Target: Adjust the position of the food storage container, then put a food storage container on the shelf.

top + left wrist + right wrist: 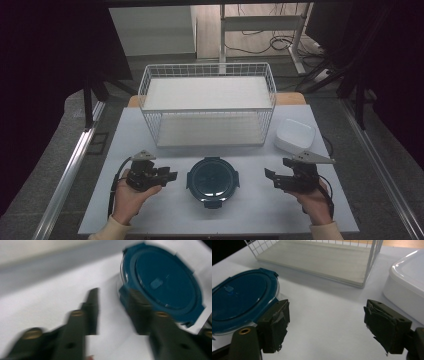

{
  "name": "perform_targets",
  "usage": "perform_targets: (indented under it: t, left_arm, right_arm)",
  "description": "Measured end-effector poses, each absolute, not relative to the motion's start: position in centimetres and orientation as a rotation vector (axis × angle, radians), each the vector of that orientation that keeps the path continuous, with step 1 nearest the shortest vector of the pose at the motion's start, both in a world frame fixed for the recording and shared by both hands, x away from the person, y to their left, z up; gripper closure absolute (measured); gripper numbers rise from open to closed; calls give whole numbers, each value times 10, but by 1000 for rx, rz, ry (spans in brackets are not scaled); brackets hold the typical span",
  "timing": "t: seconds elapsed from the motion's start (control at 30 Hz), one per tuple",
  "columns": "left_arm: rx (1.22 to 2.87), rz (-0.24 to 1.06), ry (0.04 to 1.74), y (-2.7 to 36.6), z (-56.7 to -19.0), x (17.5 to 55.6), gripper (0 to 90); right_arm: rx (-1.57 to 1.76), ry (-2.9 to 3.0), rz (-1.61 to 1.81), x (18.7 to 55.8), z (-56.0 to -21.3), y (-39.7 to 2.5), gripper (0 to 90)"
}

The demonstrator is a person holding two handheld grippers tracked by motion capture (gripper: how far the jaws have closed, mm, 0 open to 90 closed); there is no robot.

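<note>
A round container with a dark blue clip lid (213, 180) sits at the front middle of the white table; the lid is also in the left gripper view (162, 282) and the right gripper view (239, 302). My left gripper (172, 176) is just left of it, open, jaws pointing at its side; in its own blurred view the left gripper (116, 312) has its right jaw close to the container's rim. My right gripper (270, 176) is held to the container's right, open and empty, with the right gripper (327, 325) over bare table.
A white wire shelf rack (208, 102) stands behind the container, its lower board (317, 258) close ahead. A white square lidded box (295, 135) (409, 285) sits at the right, just behind my right gripper. Table edges run near both forearms.
</note>
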State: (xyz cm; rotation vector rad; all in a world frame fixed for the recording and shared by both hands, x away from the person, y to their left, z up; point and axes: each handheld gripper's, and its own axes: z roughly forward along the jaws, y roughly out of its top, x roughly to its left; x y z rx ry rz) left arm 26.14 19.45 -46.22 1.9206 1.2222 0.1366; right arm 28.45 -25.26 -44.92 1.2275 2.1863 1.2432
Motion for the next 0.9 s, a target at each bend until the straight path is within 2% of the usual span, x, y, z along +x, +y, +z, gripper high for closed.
perform_targets:
  t: [0.1, 0.33, 0.6, 0.7, 0.9]
  left_arm:
    - [1900, 123, 1226, 196, -459, 261, 401]
    - [1887, 118, 1233, 197, -457, 259, 287]
    - [1880, 120, 1229, 194, -458, 259, 263]
    - [1865, 103, 1228, 194, -458, 260, 223]
    - [1833, -2, 1221, 188, -462, 263, 184]
  right_arm:
    - [1227, 2198, 1282, 283, -447, -249, 190]
    - [1237, 2228, 1315, 281, -448, -242, 189]
    - [1251, 2263, 1317, 280, -449, -237, 149]
    - [1255, 2284, 1323, 280, -448, -233, 145]
    - [1300, 2340, 1348, 278, -451, -221, 134]
